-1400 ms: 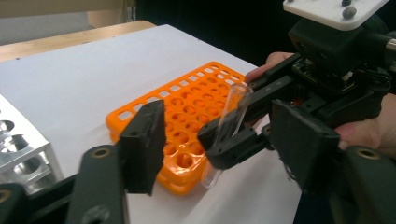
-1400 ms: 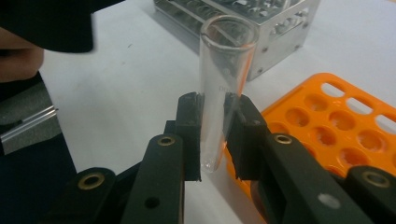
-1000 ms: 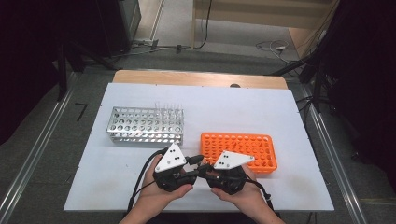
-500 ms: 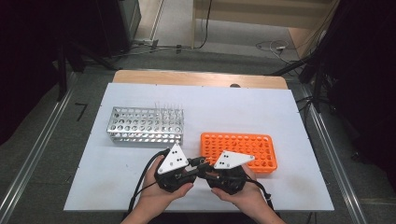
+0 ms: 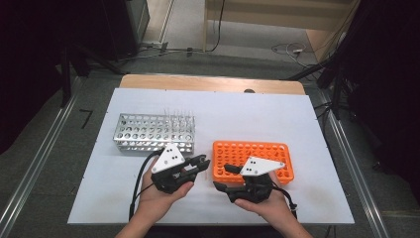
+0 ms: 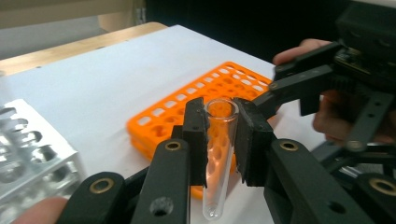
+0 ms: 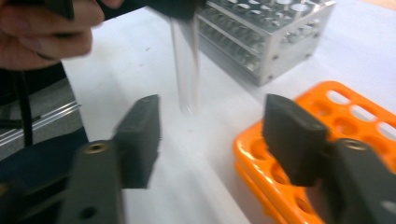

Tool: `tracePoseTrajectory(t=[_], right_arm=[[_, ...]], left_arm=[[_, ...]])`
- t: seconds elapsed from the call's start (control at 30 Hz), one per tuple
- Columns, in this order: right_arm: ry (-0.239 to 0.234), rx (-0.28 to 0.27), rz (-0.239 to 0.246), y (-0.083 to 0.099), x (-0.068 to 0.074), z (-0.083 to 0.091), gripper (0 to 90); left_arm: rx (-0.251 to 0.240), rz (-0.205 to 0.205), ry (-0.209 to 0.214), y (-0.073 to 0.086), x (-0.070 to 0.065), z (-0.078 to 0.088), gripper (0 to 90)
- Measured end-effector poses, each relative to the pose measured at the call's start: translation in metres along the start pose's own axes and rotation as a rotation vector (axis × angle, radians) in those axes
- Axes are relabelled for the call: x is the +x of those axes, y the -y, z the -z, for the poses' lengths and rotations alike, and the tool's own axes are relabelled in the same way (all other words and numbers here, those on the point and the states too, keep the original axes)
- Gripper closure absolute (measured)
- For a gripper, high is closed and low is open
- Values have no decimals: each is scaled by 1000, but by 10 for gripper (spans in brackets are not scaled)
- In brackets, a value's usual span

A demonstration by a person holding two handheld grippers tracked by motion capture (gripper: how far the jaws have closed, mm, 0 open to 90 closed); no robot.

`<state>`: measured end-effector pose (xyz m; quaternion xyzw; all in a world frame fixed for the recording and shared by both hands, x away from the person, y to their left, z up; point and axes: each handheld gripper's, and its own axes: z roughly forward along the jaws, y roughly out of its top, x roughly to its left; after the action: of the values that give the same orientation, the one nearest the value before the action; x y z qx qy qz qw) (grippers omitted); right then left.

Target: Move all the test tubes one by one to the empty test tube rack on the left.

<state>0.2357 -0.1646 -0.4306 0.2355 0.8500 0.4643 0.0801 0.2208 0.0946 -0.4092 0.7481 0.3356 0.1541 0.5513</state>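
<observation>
Metal rack [image 5: 154,133]: at left-centre of the white desk [image 5: 257,111], silver, perforated, several clear tubes standing at its right end. In the left gripper view, one corner visible at the lower left edge [image 6: 32,161].

Left gripper [image 5: 200,163]: held in the left hand [image 5: 161,196], just in front of the metal rack's right end, jaws pointing right toward the other gripper. Clenched on the glass test tube [image 6: 218,156]: in the left gripper view, both black pads pressed against the tube's upper part, open mouth level with the pad tops, rounded bottom hanging free below. Tube upright, raised off the desk, positioned ahead of the near edge of the orange rack [image 6: 196,114]. In the right gripper view, same tube [image 7: 186,70] seen hanging from the left gripper at top, blurred, above bare desk between the two racks.

Orange rack [image 5: 253,161]: right of centre on the desk, flat, every hole in view empty. Apart from the metal rack.

Right gripper [image 5: 222,177]: held in the right hand [image 5: 265,206], at the front edge of the orange rack, jaws pointing left. Released: jaws just opened, standing well apart in the right gripper view, nothing between the pads; tube beyond them, not touched.
</observation>
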Motion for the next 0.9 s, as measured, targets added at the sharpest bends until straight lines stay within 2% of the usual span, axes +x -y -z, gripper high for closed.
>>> tracePoseTrajectory(t=[0.13, 0.3, 0.43, 0.67, 0.87, 0.9], right_arm=[[48, -2, -9, 6, -6, 8, 145], [83, -41, -27, 16, -17, 22, 93], [124, -61, -51, 27, -24, 34, 40], [168, -65, -83, 41, -35, 53, 38], [187, -65, -110, 52, -41, 67, 38], [189, -66, -110, 54, -41, 69, 38]], left_arm=[[-5, 4, -38, -4, 14, 8, 758], [-24, 26, -84, -9, 37, 18, 758], [-20, 27, -122, -13, 52, 23, 758], [-27, 37, -164, -21, 71, 29, 758], [-35, 39, -203, -30, 88, 30, 758], [-41, 52, -203, -32, 91, 30, 758]])
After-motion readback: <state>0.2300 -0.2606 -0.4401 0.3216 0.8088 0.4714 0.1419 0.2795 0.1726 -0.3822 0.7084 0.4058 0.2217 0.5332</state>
